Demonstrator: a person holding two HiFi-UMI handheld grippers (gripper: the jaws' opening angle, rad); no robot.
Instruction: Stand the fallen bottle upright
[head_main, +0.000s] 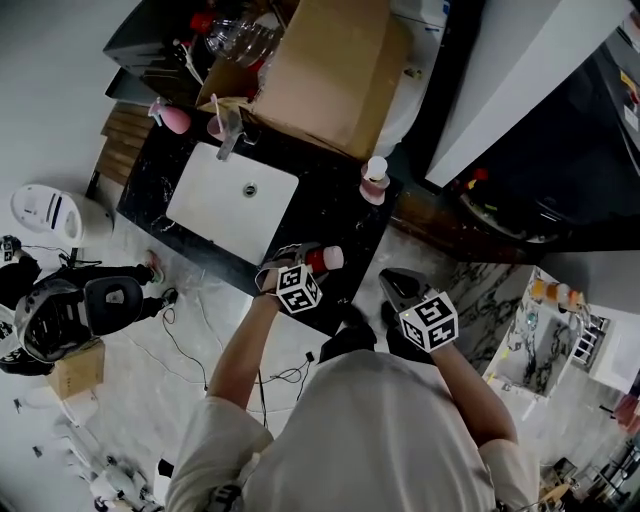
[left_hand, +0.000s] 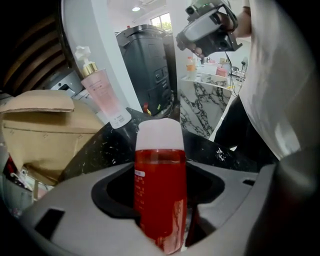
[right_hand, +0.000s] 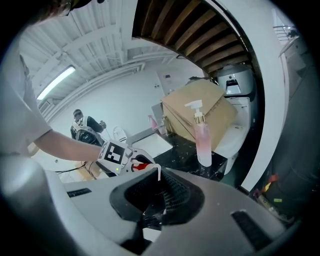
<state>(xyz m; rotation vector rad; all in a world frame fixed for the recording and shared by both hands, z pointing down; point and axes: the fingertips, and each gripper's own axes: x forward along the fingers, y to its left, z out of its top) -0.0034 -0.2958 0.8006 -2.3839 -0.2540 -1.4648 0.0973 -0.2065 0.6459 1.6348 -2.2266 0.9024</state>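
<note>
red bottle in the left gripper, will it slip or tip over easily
The red bottle looks like smooth, stiff plastic, so it could slip in the left gripper if held lightly. It appears almost full of liquid, so probably fairly heavy for its size. Being tall, narrow and round, it may tip easily on the black counter.

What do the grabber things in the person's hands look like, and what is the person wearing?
The left gripper and right gripper are both grey plastic, each with two broad, curved jaws hollowed out dark on the inside. Each carries a white cube printed with black square markers. The person wears a pale short-sleeved T-shirt.
</note>
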